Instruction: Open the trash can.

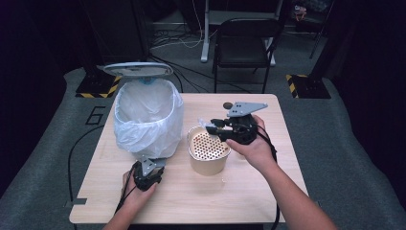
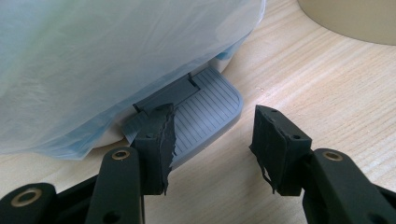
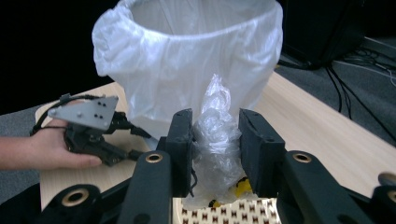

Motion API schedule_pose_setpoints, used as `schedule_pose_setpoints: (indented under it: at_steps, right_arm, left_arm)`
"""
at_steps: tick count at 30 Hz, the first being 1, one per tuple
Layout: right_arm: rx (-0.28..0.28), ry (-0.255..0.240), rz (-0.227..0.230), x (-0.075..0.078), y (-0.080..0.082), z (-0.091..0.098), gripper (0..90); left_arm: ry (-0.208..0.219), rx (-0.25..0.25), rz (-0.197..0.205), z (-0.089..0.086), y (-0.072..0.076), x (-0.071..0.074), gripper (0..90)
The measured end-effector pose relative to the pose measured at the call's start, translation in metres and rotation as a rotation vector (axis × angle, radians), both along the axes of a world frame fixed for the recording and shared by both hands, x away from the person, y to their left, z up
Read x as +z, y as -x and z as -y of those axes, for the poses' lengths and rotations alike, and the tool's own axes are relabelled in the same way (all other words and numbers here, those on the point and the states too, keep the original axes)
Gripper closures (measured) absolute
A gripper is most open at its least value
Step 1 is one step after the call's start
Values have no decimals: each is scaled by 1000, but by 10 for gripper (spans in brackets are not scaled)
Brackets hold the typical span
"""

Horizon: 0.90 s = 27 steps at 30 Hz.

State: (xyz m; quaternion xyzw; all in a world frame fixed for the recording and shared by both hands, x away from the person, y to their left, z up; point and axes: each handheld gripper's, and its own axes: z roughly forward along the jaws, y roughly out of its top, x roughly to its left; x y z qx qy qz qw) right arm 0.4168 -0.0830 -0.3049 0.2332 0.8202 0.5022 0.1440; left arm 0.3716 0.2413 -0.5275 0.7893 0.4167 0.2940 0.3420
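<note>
Right gripper view: your right fingers (image 3: 215, 154) grip the crumpled plastic (image 3: 215, 135) near the bin (image 3: 187, 60) beyond; left fingers (image 2: 212, 144) rest closed on its pedal (image 2: 205, 112).

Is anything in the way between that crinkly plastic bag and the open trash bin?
Nothing visible blocks it. The right hand-held gripper holds the crumpled clear plastic bag above the perforated strainer. The lined trash bin stands just beside it, lid up, with only open air between.
</note>
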Motion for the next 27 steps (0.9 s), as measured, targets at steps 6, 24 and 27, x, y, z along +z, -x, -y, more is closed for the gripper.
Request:
schedule_pose_setpoints:
  at_steps: [6, 24, 27]
  right_arm:
    - [31, 14, 29, 28, -6, -21, 662]
    - [101, 17, 43, 44, -22, -76, 662]
    - [102, 18, 34, 42, -26, -85, 663]
  left_arm:
    - [1, 1, 3, 0, 0, 0, 493]
    - [16, 7, 8, 1, 0, -1, 493]
    - [20, 13, 16, 2, 0, -2, 493]
